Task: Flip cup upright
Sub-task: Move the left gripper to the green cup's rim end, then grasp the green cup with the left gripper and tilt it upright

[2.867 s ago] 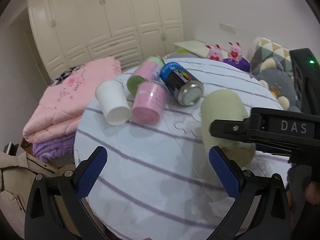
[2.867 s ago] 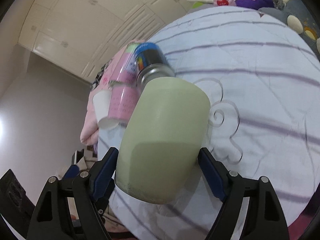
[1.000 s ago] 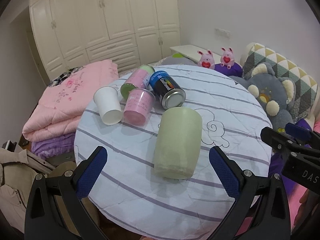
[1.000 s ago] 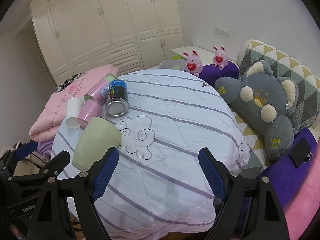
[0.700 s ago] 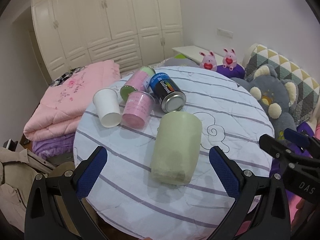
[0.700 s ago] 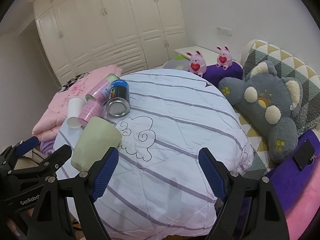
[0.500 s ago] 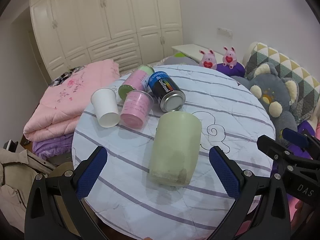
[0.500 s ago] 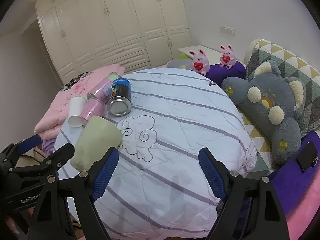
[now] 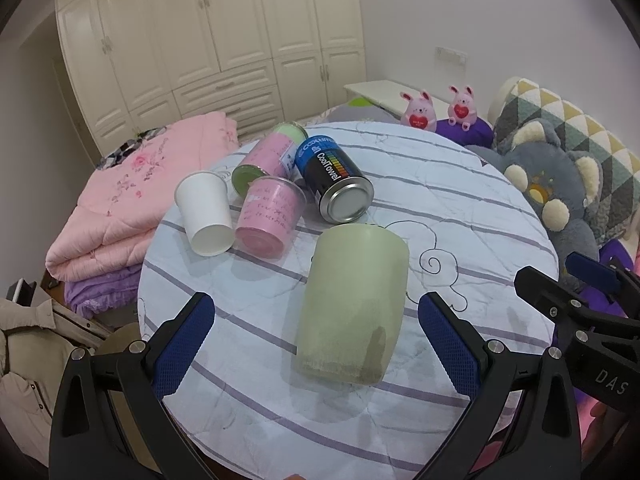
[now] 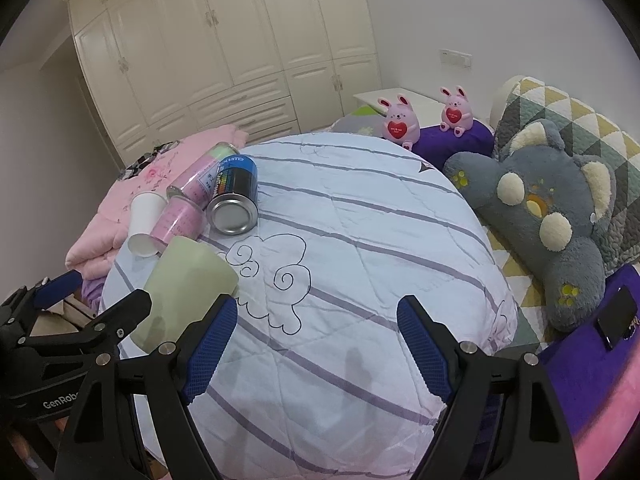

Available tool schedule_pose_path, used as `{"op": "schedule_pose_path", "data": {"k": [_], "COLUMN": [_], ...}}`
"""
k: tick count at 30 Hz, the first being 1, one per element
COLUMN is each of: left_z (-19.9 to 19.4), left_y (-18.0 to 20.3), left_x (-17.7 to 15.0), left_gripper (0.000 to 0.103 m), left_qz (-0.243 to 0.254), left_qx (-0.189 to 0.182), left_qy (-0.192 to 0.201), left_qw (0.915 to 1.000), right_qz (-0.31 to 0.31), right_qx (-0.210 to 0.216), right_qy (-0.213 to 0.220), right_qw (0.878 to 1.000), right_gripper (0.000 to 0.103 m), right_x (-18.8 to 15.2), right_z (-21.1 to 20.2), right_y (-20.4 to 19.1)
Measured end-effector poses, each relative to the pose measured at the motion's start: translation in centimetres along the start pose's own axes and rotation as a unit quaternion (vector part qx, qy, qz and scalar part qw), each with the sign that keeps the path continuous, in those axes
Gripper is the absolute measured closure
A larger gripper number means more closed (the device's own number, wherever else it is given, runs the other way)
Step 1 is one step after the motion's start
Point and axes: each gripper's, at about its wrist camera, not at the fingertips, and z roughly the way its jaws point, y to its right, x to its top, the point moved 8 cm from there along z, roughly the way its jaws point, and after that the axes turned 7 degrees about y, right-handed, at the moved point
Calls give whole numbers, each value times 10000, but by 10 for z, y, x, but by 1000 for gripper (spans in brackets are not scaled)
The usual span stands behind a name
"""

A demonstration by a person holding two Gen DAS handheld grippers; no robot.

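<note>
A pale green cup [image 9: 352, 304] stands on the round table [image 9: 460, 216] covered by a striped white quilt, its wider end toward the top. It also shows at the left in the right wrist view [image 10: 184, 284], partly behind the left gripper's arm. My left gripper [image 9: 316, 344] is open and empty, its blue pads either side of the cup without touching it. My right gripper [image 10: 316, 344] is open and empty over the table's near right part, well clear of the cup.
Behind the cup lie a white paper cup [image 9: 204, 212], a pink cup [image 9: 270, 216], a pink-and-green can [image 9: 268, 160] and a blue-black can [image 9: 332, 180]. A folded pink quilt [image 9: 120, 208] lies left, a grey plush bear [image 10: 552, 208] right.
Since 2.9 s ago my right gripper has let go of the green cup and pulled back to the right. Both grippers have drawn back slightly; the cup stays where it stands.
</note>
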Motion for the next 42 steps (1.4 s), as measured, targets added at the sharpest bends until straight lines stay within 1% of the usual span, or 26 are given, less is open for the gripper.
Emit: {"op": "schedule_pose_path", "data": {"k": [18,28,32,42], "left_z": [26,49,58,83], "left_y": [-4,-1,1,13], "left_x": [4,5,8,8], "left_gripper": [0,0,0,0], "left_qz": [-1,-1,-69,-32], "left_qx": [58,97,8,-219], "left_qy": [-170,-488,-616,-958], "left_qw": [9998,9988,9981,9952], "right_qz": [-48,-19,-18,81], "right_qx": [27,-1,-8,-85], "right_qy": [-58,-178,-214,-293], "right_qw": [10000,9998,9998,9995], "right_gripper": [19,19,19,19], "right_x": [7,8,7,7], "right_z": [19,34,40,52], "right_y": [-2,3,4,14]}}
